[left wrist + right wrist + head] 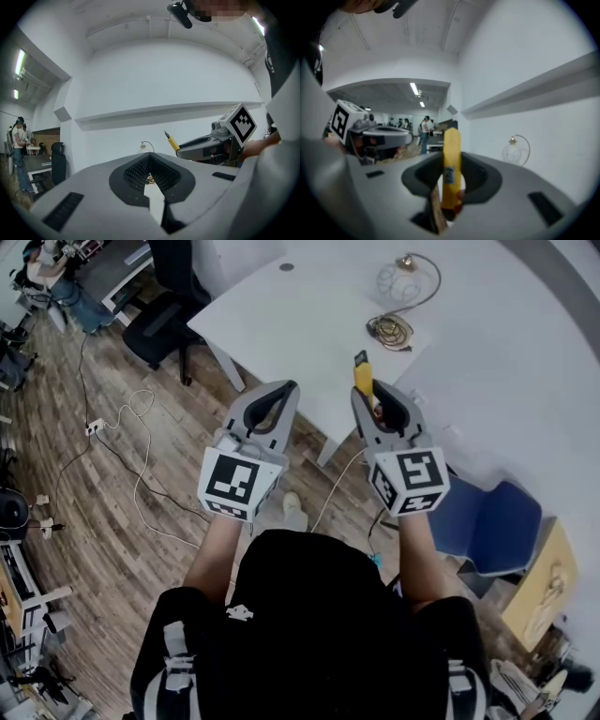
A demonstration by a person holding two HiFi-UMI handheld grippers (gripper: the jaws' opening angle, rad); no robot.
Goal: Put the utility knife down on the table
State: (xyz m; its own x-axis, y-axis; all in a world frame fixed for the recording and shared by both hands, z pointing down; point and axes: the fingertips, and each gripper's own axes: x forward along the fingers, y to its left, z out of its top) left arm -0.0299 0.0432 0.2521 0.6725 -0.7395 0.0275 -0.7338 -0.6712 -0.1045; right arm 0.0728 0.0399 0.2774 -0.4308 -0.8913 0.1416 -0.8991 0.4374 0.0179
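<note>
My right gripper is shut on a yellow utility knife, whose dark tip sticks out past the jaws over the near edge of the white table. In the right gripper view the utility knife stands upright between the pads of the right gripper. My left gripper hovers beside it, short of the table edge, jaws together and nothing in them. The left gripper view shows the left gripper, and to the right of it the knife poking out of the right gripper.
A coiled cable and a wire loop with a small lamp-like head lie on the table's far part. A black office chair stands to the left, a blue chair to the right. Loose cords run over the wooden floor.
</note>
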